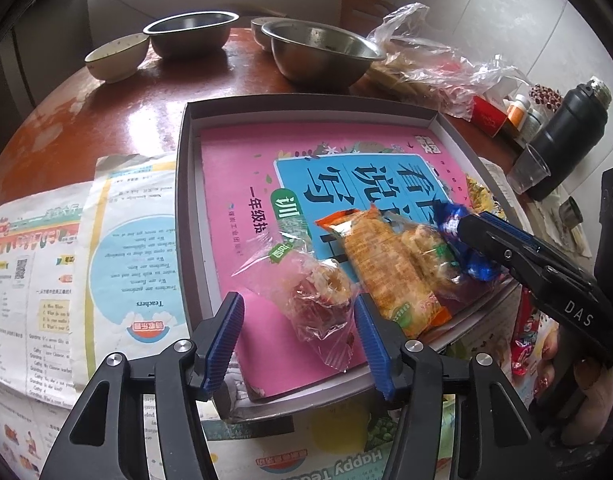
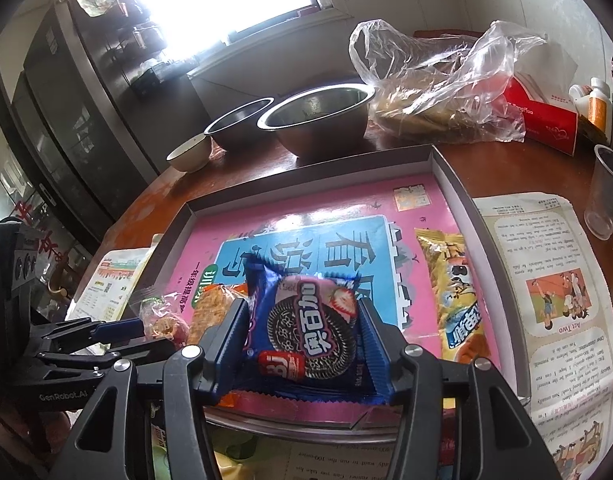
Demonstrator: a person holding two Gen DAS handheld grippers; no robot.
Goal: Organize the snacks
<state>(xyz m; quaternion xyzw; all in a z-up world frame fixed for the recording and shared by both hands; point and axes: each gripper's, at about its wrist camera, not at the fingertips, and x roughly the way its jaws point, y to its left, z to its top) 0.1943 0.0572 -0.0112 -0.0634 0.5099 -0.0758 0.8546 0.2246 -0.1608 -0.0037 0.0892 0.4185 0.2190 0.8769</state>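
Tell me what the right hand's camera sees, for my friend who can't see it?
The right gripper is shut on a blue cookie packet over a shallow box lined with a pink book. A yellow snack packet lies in the box to its right, and the left gripper stands open by a clear-wrapped snack.

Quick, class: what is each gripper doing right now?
Left gripper: open, around the clear-wrapped snack, not pressing it.
Right gripper: shut on the blue cookie packet.

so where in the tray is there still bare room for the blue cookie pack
The tray's far half, pink book cover behind the blue cookie pack, is bare. So is the near-left corner beside the clear-wrapped snack. The near-right is crowded: orange pack, yellow pack.
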